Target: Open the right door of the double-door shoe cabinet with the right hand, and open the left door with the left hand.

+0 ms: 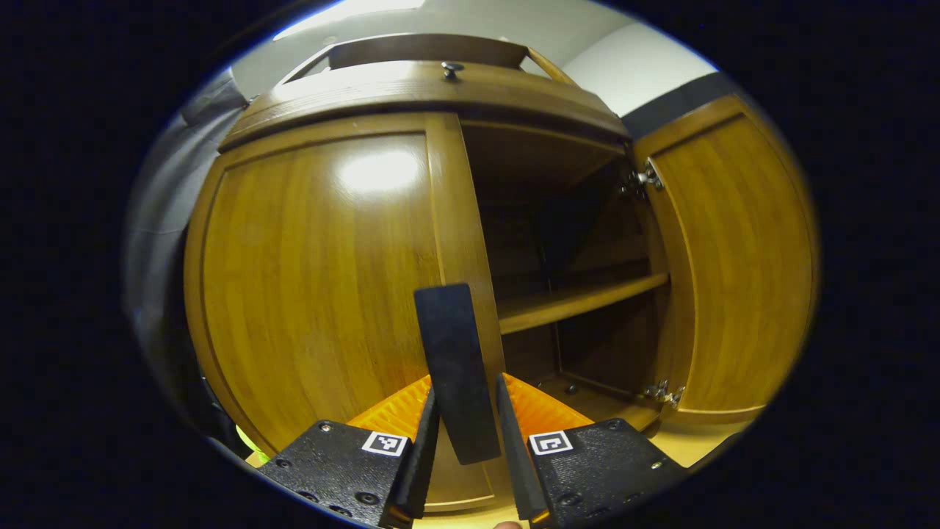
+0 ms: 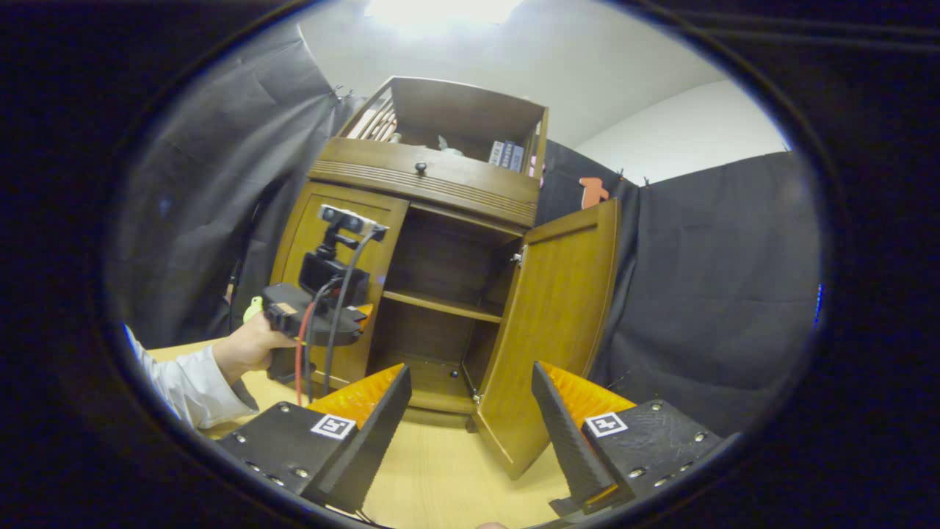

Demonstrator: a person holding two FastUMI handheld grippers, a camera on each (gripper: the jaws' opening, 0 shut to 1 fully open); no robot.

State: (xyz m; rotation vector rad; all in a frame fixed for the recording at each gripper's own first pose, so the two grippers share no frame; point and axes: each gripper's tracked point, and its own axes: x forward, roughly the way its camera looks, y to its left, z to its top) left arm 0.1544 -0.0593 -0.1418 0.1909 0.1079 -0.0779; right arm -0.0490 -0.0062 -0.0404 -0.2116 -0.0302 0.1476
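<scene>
Standing at the far edge of the desk [image 2: 440, 470], the shoe cabinet [image 2: 433, 184] has its right door [image 2: 558, 323] already swung wide, while the left door [image 1: 316, 272] is flat against the frame — closed, or so nearly so that no gap can be seen.

The left gripper [image 1: 463, 433] is right up against that closed door. A dark, flat handle [image 1: 455, 367] stands upright along the door's inner edge, beside the opening, and it rises between the jaws. The jaws sit close on either side of it, near their base; they look to be pressing on it, though whether both truly bear on it I cannot tell for sure. In the right gripper view the same gripper [image 2: 316, 308] is seen at the door, held in a hand [image 2: 250, 345] with a white sleeve [image 2: 183, 389].

The right gripper [image 2: 470, 411] hangs back over the desk, jaws spread wide and empty, pointed toward the open compartment with its shelf [image 2: 440, 305].

What matters for the coming move is this: the handle's long axis runs vertically and lies directly ahead of the left jaws, and the door's hinges are on its far outer side. The pull should therefore come back toward the person and arc outward to the left — the left hand is by far the nearer.
</scene>
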